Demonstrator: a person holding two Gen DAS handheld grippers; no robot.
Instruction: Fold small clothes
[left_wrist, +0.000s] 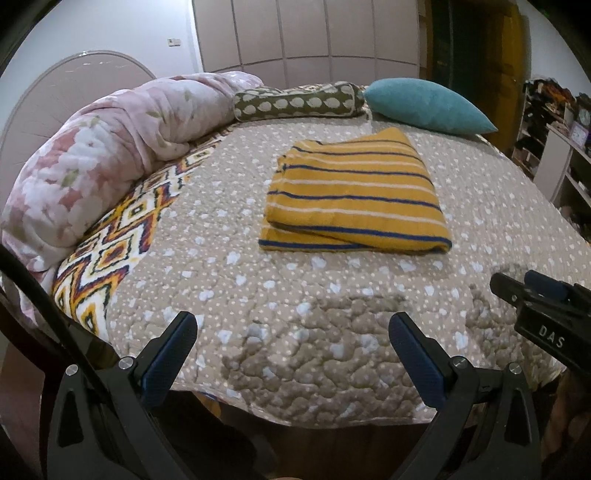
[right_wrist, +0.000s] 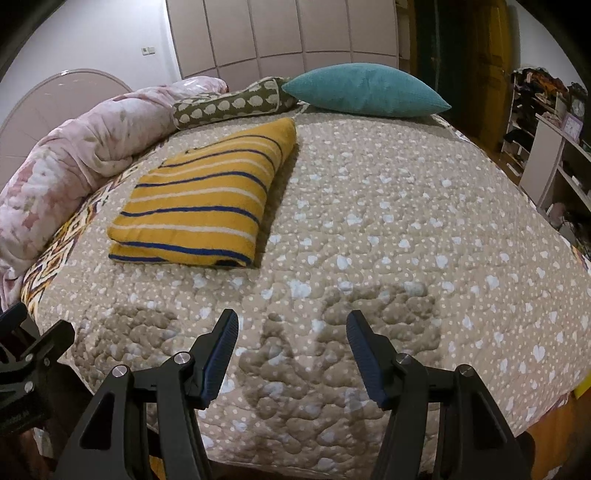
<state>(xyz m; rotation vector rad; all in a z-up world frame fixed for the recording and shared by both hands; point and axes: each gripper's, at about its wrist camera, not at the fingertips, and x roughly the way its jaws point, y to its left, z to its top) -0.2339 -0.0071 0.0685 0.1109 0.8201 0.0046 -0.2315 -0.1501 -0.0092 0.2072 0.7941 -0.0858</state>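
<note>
On the quilted bedspread the striped garment lies folded; left gripper and right gripper hang apart, empty, so back off without snagging it.

A folded yellow garment with blue and white stripes is laid flat on the beige quilted bedspread, toward the left. The right gripper is held above the near edge of the bedspread, its jaws parted with nothing between them. A teal pillow is set at the far side, and part of the left gripper is seen at the lower left edge.
</note>
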